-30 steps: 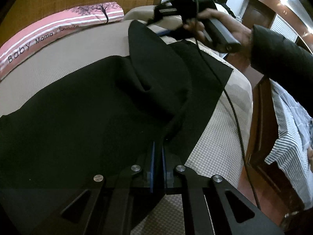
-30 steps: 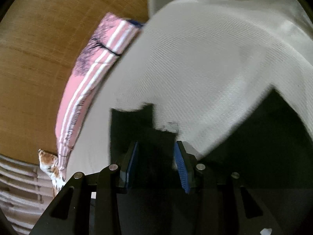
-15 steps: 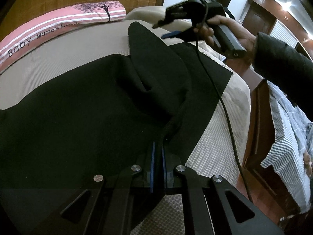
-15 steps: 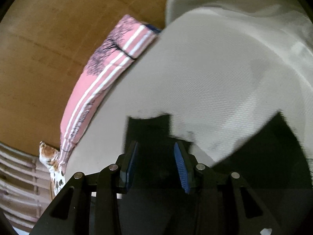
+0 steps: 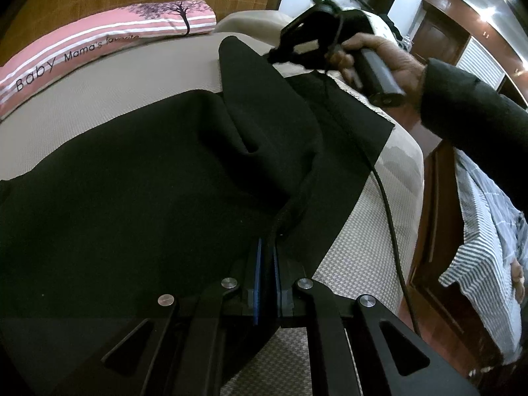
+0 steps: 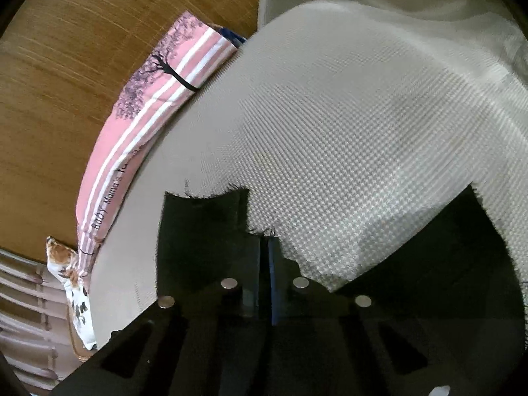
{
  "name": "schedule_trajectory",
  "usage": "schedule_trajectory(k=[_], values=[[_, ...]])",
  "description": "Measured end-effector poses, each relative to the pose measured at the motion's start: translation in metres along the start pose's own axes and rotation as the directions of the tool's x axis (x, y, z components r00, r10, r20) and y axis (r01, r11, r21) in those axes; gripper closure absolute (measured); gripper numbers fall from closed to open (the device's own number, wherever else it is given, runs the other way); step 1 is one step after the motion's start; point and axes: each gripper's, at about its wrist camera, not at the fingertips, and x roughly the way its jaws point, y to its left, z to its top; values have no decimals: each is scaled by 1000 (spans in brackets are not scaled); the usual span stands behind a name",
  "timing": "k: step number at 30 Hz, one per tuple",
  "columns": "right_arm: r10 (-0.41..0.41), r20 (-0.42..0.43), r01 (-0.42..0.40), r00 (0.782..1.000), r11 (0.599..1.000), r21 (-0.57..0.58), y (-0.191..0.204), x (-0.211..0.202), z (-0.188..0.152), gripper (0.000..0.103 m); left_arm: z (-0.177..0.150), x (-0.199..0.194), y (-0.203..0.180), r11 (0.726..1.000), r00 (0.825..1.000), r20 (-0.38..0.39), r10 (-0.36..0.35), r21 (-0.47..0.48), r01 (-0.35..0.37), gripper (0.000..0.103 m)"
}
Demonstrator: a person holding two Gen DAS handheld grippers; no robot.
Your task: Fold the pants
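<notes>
black fabric pants (image 5: 138, 178) spread on beige woven bedcover (image 6: 346, 132). left gripper (image 5: 266, 257) clamped on pants edge, unchanged. right gripper (image 6: 264, 257), open earlier, now closed on frayed hem near pink striped pillow (image 5: 99, 43).

Beige woven bed (image 5: 99, 99) is carrying black pants (image 5: 132, 198); pink striped pillow (image 5: 109, 36) is lying along its far edge.

Left wrist view sits low and close over the black pants (image 5: 138, 198), facing across the bed (image 5: 115, 89) toward the pink pillow (image 5: 99, 43) at upper left. Right wrist view hovers close too, facing that pillow (image 6: 145, 125) at left. Both share bed, pants, pillow.
</notes>
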Motion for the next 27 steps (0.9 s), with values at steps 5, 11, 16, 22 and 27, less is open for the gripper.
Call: schedule_trajectory(k=[5, 11, 16, 22, 27], values=[[12, 103, -11, 995, 1000, -11, 7, -49, 0, 100, 2, 0, -5, 1000, 1000, -9, 25, 8, -25, 96], [-20, 193, 23, 981, 1000, -15, -8, -122, -20, 100, 4, 1, -14, 996, 997, -20, 77, 53, -75, 96], [-121, 235, 114, 964, 992, 45, -54, -169, -58, 100, 3, 2, -25, 983, 991, -27, 128, 132, -124, 96], [-227, 213, 196, 950, 968, 157, -109, -179, -106, 101, 3, 5, -32, 969, 986, -39, 160, 195, -149, 96], [-251, 205, 211, 946, 957, 197, -127, -178, -122, 101, 4, 1, -36, 967, 986, -46, 163, 207, -150, 95]])
